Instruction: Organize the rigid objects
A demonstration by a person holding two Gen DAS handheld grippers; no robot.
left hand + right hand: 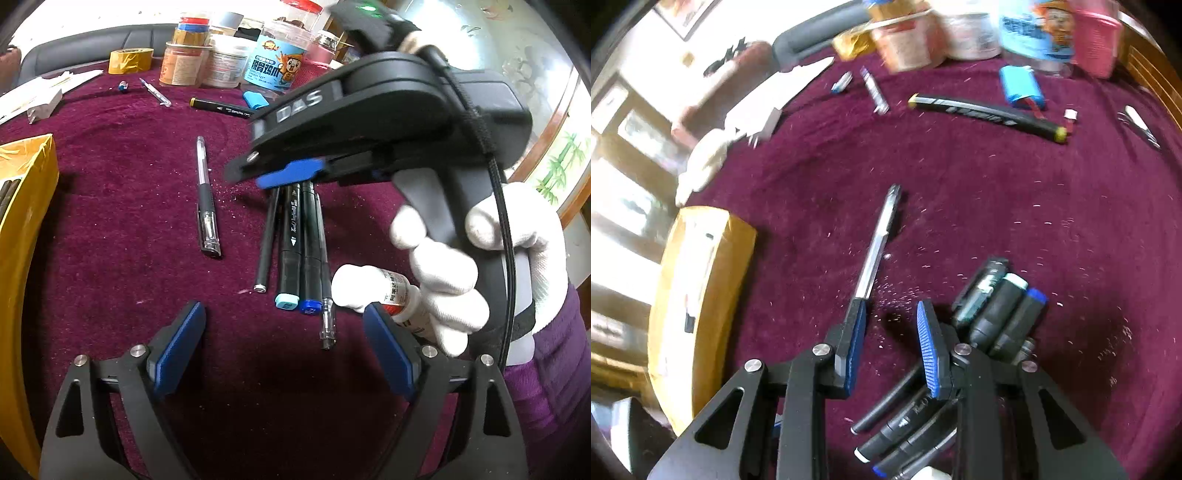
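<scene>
A row of pens and markers point(295, 243) lies side by side on the maroon cloth point(129, 177): a thin black pen, a light-blue-capped marker, a blue-capped marker and a clear pen. A clear gel pen point(205, 199) lies apart to their left. My left gripper point(284, 350) is open and empty, low near the markers' caps. My right gripper point(890, 343) is open and empty, hovering above the far ends of the row point(997, 314); it shows from outside in the left wrist view point(291, 173). The gel pen point(877, 247) lies just ahead of its left finger.
A yellow box point(22, 206) stands at the left, also in the right wrist view point(698, 295). Jars and a snack tub point(277, 59), tape roll point(130, 60), a black marker point(986, 112), a blue battery point(1021, 86) and a white bottle point(384, 291) are around.
</scene>
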